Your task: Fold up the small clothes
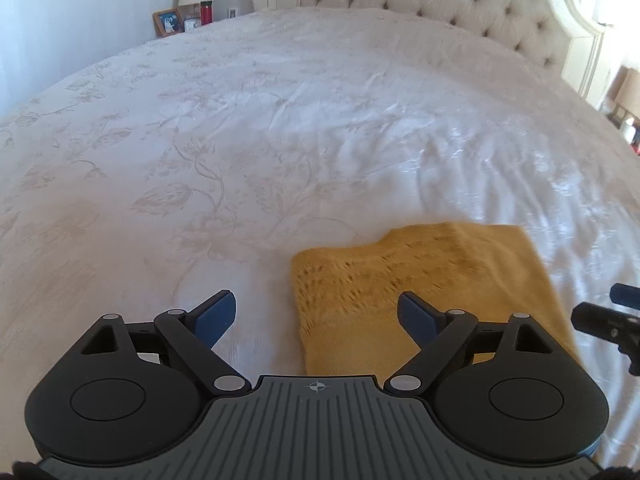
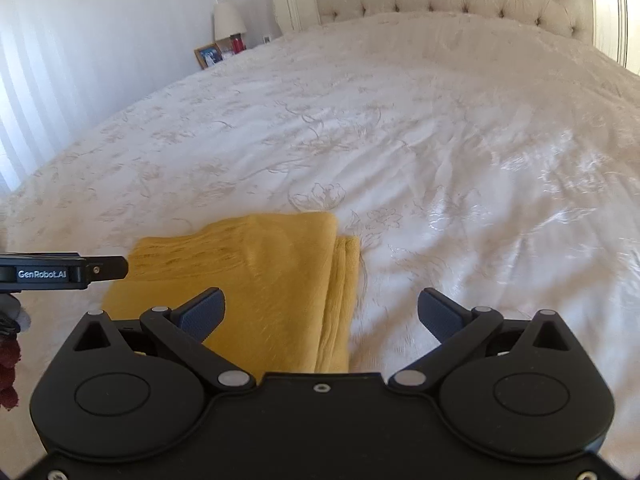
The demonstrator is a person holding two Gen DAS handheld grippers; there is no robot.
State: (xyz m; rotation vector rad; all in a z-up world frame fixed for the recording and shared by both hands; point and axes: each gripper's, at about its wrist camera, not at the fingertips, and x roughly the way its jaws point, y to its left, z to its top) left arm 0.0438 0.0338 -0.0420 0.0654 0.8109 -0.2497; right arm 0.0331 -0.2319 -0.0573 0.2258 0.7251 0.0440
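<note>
One text can be read: "GenRobot.AI", in pale letters on the black side of the left gripper, which reaches in from the left edge of the right wrist view, just left of the folded yellow garment. A small crosshair mark stands on the grey ribbed plate of the same gripper, at the near edge of that garment. The framed picture far beyond the garment is too small to read.
</note>
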